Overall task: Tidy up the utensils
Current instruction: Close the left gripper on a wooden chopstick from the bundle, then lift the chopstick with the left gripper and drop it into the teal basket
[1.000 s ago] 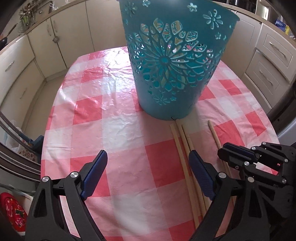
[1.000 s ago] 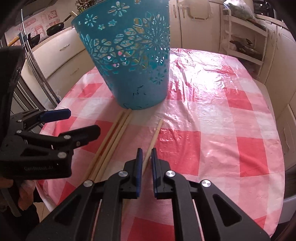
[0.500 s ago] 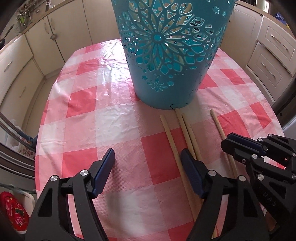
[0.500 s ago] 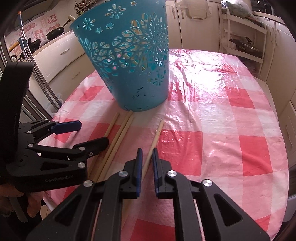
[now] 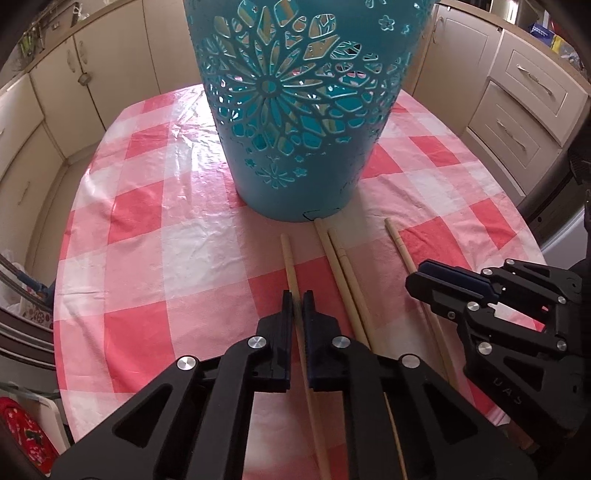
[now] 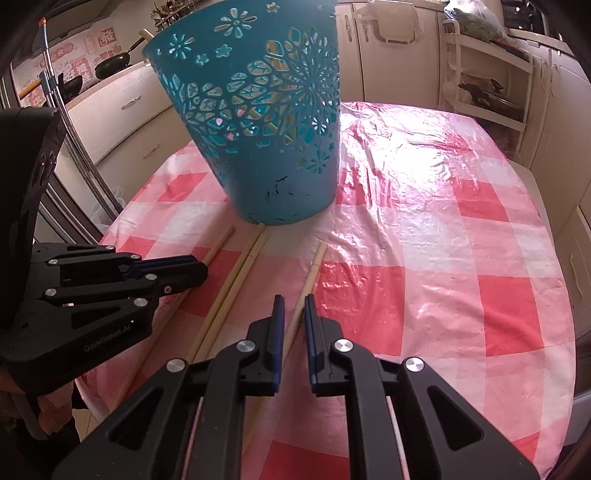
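Teal basket (image 6: pixel 266 147) upright | wooden stick (image 6: pixel 147 34) inside, rim-leaning

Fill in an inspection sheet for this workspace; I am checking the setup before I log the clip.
Surface: table under a red and white checked cloth, glossy and wrinkled.
Job's things: teal cut-out basket upright; four chopsticks on the cloth before it, two side by side.
Clutter: nothing seen.
Grippers: left gripper shut on the leftmost chopstick; right gripper shut on the rightmost chopstick.
Cables: nothing seen.
Surroundings: cream kitchen cabinets, pans on a counter.
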Action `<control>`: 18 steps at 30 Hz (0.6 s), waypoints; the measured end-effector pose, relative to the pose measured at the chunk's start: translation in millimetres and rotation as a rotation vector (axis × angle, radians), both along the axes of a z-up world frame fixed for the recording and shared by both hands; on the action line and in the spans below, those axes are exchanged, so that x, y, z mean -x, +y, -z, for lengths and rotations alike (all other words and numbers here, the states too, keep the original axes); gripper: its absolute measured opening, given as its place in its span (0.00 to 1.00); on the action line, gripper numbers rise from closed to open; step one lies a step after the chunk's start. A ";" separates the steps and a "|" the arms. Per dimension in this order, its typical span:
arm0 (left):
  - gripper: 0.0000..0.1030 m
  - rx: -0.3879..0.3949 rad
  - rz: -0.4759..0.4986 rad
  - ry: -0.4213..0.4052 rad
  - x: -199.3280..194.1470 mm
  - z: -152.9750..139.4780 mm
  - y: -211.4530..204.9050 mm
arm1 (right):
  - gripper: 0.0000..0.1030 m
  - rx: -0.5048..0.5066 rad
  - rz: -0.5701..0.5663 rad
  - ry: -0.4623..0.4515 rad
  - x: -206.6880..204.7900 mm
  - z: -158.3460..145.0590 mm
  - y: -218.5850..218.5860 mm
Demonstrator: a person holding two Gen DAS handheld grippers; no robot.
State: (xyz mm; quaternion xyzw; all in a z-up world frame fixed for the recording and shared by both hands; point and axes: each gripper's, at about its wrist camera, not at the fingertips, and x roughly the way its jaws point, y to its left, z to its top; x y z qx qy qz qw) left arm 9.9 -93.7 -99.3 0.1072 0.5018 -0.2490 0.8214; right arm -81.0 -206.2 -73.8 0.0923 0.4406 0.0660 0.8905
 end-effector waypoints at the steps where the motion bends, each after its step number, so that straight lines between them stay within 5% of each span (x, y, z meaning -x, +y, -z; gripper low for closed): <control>1: 0.04 0.013 0.006 0.018 0.8 -0.6 0.8 | 0.11 0.000 0.000 0.000 0.0 0.0 0.0; 6: 0.04 0.077 0.037 0.036 11.0 -23.3 10.6 | 0.11 -0.001 0.001 0.000 -0.2 0.2 0.1; 12: 0.04 0.247 0.060 0.051 30.6 -74.9 34.5 | 0.11 -0.005 0.002 0.001 -0.1 -0.2 0.2; 18: 0.04 0.442 0.072 -0.081 24.0 -162.5 49.1 | 0.11 -0.007 0.003 0.002 0.0 -0.2 0.2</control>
